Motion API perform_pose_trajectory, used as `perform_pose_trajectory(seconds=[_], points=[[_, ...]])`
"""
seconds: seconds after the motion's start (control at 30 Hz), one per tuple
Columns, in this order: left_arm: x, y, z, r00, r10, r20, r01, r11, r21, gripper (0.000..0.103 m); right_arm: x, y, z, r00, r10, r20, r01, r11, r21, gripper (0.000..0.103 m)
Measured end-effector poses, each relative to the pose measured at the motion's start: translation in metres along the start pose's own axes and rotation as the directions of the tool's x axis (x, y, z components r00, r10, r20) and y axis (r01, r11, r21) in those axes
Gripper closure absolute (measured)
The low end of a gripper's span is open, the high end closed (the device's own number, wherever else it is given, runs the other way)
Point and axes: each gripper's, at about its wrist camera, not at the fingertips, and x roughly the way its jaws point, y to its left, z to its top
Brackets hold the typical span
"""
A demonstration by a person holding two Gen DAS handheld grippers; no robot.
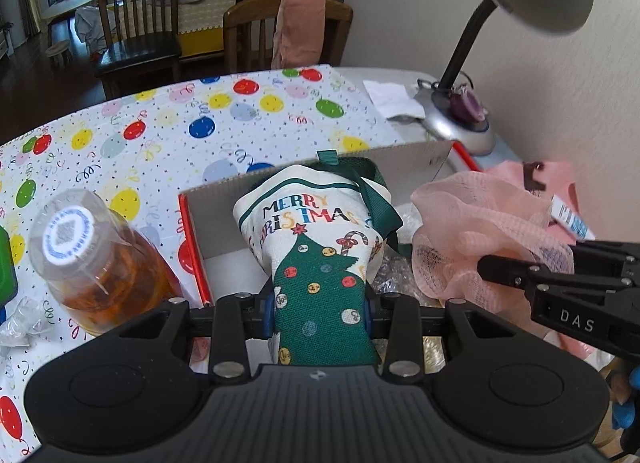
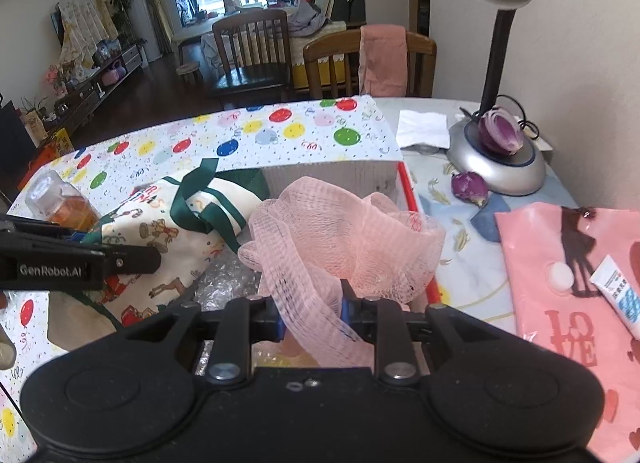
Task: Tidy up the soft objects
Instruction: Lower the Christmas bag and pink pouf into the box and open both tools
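Bottle left of box; lamp behind.

- The tablecloth is dotted with coloured balloons.
- The cloth bag is printed green on white.
- The mesh sponge is coloured pink.

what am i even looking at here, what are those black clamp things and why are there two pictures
Each picture comes from a fisheye camera on a hand-held two-finger gripper, looking along its fingers; no robot arm is involved. In the left view, the left gripper pinches a Christmas stocking over an open cardboard box. In the right view, the right gripper pinches a pink mesh bath sponge over that box. On the balloon-print tablecloth stand a bottle and a desk lamp.
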Motion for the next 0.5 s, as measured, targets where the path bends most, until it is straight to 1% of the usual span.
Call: perform_pose_trajectory(seconds=[0.1,0.27,0.37,0.43,0.5], points=[[0.007,-0.002,-0.004,1.000,0.000,-0.019,0.000,1.000,0.011,0.067,0.009,-0.001,0.000,1.000,-0.002,-0.022,0.002,1.000,-0.008,0.076],[0.017,-0.002,-0.010,0.999,-0.003,-0.050,0.004,1.000,0.012,0.063,0.013,-0.002,-0.006,0.999,0.004,-0.046,-0.004,1.000,-0.017,0.072],[0.020,-0.002,-0.012,0.998,-0.002,-0.067,0.003,1.000,0.015,0.053,0.012,-0.001,-0.008,0.999,0.008,-0.047,-0.009,1.000,-0.028,0.063],[0.021,-0.001,-0.014,0.998,0.000,-0.066,0.001,1.000,0.015,0.043,0.011,0.000,-0.009,0.999,0.005,-0.045,-0.007,0.999,-0.039,0.053],[0.021,0.000,-0.015,0.998,-0.005,-0.063,0.006,1.000,0.017,0.040,0.010,0.001,-0.009,0.999,-0.003,-0.040,0.001,0.999,-0.046,0.046]])
